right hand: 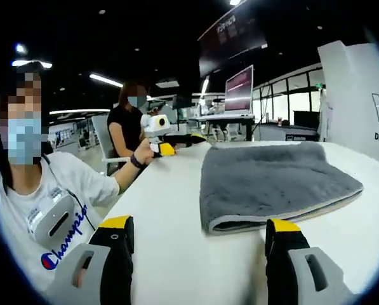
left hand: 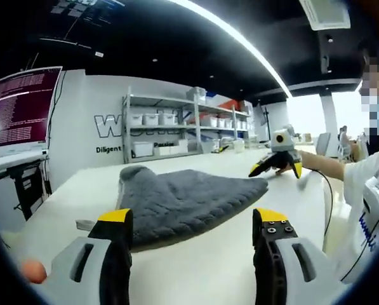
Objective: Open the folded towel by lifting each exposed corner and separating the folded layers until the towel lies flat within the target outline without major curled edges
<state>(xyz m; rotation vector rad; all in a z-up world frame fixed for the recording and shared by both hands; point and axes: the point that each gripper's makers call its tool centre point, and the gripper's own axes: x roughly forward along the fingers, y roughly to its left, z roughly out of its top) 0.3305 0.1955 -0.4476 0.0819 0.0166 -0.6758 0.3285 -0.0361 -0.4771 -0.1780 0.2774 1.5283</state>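
Fluffy grey cloth towel (right hand: 272, 181) on smooth white table (right hand: 170, 254).

Both views face the towel (left hand: 189, 203) from opposite table (right hand: 170, 241) sides.

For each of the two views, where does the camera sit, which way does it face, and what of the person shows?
Left gripper view: rides the left gripper, facing across the white table at the folded grey towel; the right gripper and a forearm enter from the right.
Right gripper view: rides the right gripper, facing the towel's folded edge; a hand holds the left gripper beyond.
Shared: towel, table, both grippers.
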